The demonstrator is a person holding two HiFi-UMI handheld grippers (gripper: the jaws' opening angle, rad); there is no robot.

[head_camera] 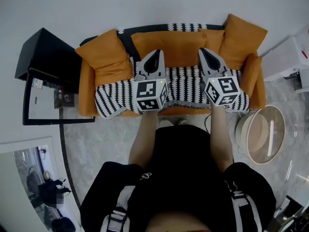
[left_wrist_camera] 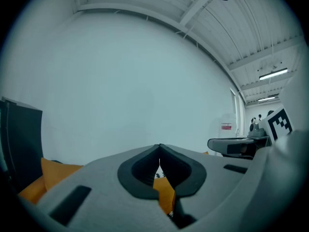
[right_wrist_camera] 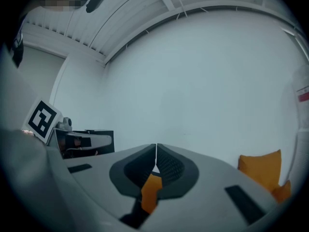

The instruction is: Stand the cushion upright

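A large orange cushion point(head_camera: 179, 46) leans against the backrest in the middle of the orange sofa point(head_camera: 87, 93). My two grippers are held level in front of it, one at each side. The left gripper point(head_camera: 157, 53) is shut with nothing between its pads. The right gripper point(head_camera: 203, 50) is also shut and empty. In the left gripper view the jaws meet at the left gripper point(left_wrist_camera: 159, 151), with only orange fabric point(left_wrist_camera: 166, 192) showing below them. The right gripper view shows the right gripper point(right_wrist_camera: 156, 151) closed the same way, facing the pale wall.
A black-and-white patterned throw point(head_camera: 113, 98) covers the seat. Orange cushions sit at the left end point(head_camera: 104, 52) and the right end point(head_camera: 244, 35). A black cabinet point(head_camera: 46, 57) stands to the left of the sofa. A round glass table point(head_camera: 263, 134) stands to its right.
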